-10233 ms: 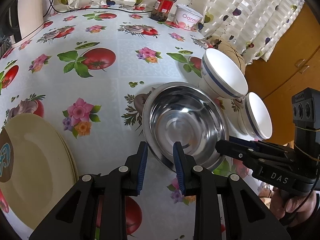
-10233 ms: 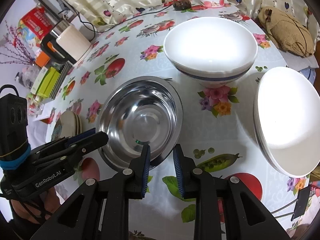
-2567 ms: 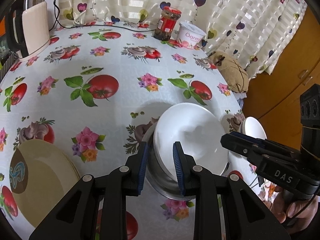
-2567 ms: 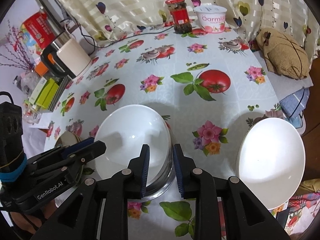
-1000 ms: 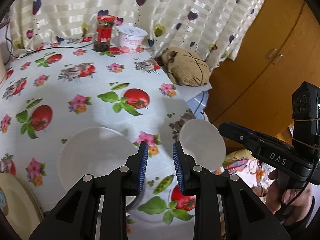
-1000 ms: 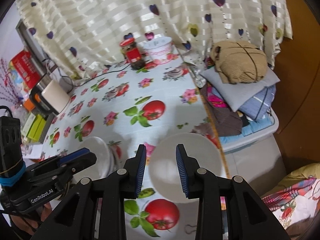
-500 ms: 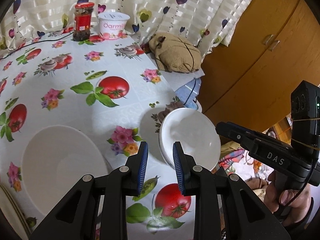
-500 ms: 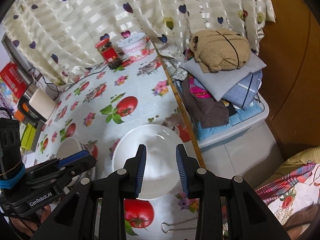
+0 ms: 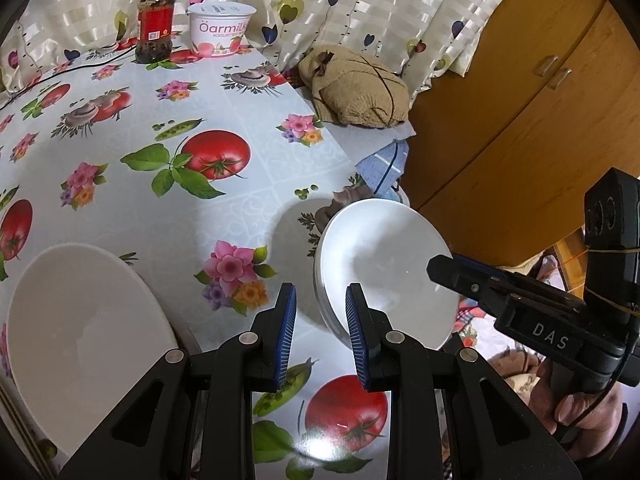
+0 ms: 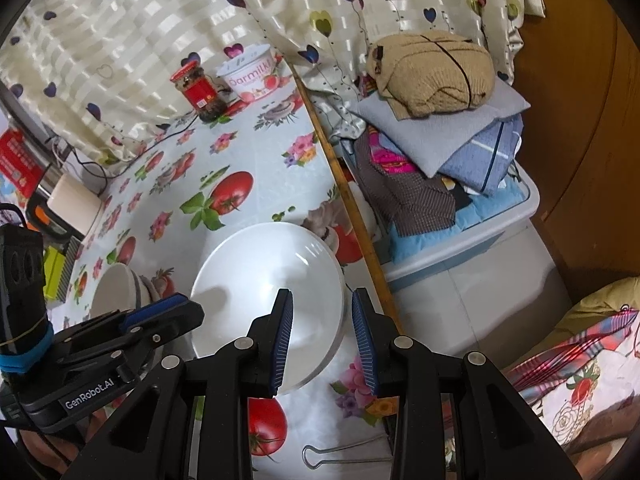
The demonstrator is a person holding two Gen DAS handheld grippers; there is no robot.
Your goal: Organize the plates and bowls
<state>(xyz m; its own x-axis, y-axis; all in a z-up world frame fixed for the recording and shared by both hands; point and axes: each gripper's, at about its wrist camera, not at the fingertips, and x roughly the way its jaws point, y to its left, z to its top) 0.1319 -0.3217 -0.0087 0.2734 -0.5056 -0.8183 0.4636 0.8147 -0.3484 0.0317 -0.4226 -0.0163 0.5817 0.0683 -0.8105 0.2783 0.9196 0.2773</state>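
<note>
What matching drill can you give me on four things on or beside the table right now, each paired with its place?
Things:
1. red-lidded jar
2. yogurt tub
3. small white bowl
4. tan knitted bundle

Places:
A. on the folded clothes beside the table
B. at the table's right edge, ahead of both sets of jaws
C. by the curtain, just left of the tub
D. by the curtain, just right of the jar

Pairs: 1-C, 2-D, 3-B, 4-A
</note>
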